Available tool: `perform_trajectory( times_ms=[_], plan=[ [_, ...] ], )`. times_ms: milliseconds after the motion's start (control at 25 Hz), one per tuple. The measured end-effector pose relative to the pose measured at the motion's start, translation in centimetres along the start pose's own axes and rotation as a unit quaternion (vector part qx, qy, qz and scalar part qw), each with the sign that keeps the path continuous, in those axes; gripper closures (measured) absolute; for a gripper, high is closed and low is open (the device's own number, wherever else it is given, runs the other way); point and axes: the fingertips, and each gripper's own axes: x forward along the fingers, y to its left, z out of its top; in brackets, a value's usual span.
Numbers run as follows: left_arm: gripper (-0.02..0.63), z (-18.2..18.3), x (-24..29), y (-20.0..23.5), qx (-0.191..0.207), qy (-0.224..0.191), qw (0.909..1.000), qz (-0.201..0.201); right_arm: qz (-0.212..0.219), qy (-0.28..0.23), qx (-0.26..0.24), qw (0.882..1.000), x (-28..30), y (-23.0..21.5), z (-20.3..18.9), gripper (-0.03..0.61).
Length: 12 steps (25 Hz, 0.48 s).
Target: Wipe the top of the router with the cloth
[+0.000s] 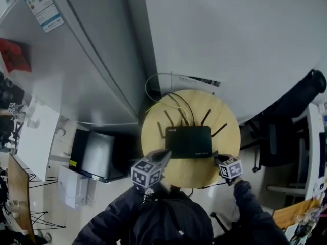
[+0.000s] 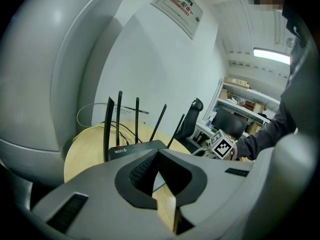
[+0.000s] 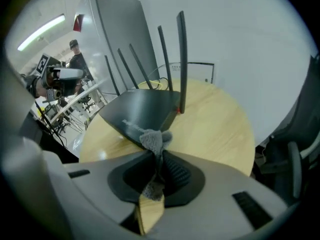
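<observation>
The black router (image 1: 188, 142) with several upright antennas lies on a round wooden table (image 1: 153, 131). My left gripper (image 1: 166, 153) is at the router's front left corner. In the left gripper view its jaws (image 2: 159, 153) are shut with nothing between them, just short of the router (image 2: 131, 149). My right gripper (image 1: 216, 157) is at the front right corner. It is shut (image 3: 159, 151) on a small grey cloth (image 3: 152, 139), whose tuft touches the router's (image 3: 142, 109) near corner.
A tall grey cabinet (image 1: 76, 75) and a white panel (image 1: 230, 34) stand behind the table. Yellow and white cables (image 1: 158, 96) run from the router's back. A black box (image 1: 94, 154) sits on the floor at left, and a black office chair (image 1: 286, 116) at right.
</observation>
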Motion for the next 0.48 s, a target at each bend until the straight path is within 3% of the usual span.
perform_trajectory(
  times_ms=[200,480],
  plan=[
    [0.614,0.4,0.1,0.0,-0.002,-0.001,1.0000,0.009,-0.021,0.025,-0.120,0.992,1.8,-3.8,3.2,0.508],
    [0.614,1.1,-0.5,0.6,-0.008,-0.010,0.9995,0.029,-0.007,0.080,-0.271,0.959,5.3,-5.1,4.8,0.509]
  ],
)
